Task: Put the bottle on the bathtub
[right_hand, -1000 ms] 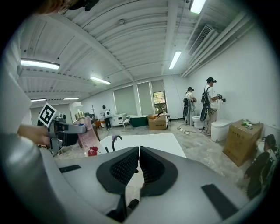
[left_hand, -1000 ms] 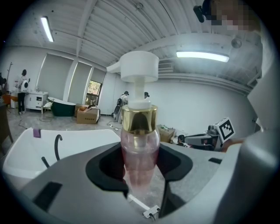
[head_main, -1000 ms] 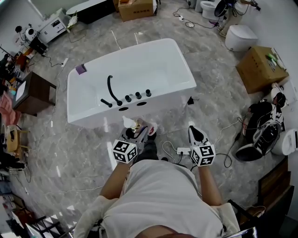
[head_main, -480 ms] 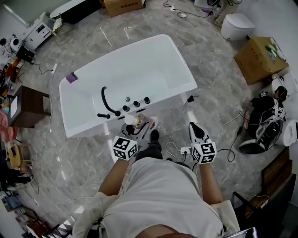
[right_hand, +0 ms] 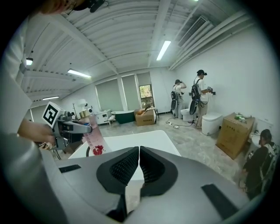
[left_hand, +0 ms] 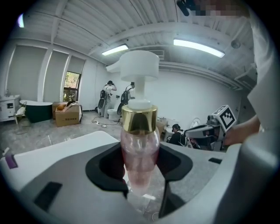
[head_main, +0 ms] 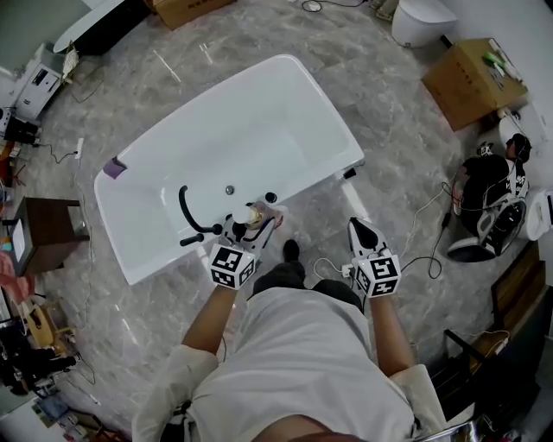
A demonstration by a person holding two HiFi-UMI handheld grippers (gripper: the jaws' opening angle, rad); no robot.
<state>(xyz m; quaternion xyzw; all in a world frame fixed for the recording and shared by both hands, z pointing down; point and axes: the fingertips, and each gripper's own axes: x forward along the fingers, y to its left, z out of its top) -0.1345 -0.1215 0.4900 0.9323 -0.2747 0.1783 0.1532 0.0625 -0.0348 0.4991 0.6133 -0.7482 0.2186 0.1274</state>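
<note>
My left gripper [head_main: 244,233] is shut on a clear pink pump bottle [left_hand: 140,157] with a gold collar and a white pump head. In the head view the bottle [head_main: 251,216] hangs over the near rim of the white bathtub [head_main: 285,91], beside the black faucet [head_main: 186,211] and its knobs. From the right gripper view the bottle [right_hand: 94,140] shows at the left, tilted, with the bathtub [right_hand: 148,142] behind it. My right gripper [head_main: 363,237] is shut and holds nothing; it hangs over the floor right of the tub.
Cardboard boxes [head_main: 471,78] and a toilet [head_main: 419,17] stand at the upper right. Cables and a power strip [head_main: 341,272] lie on the floor between my grippers. A purple item [head_main: 113,167] sits on the tub's far left rim. People stand in the background.
The left gripper has carried the bottle forward, from in front of the tub to over its near rim by the faucet. The right gripper kept its place.
</note>
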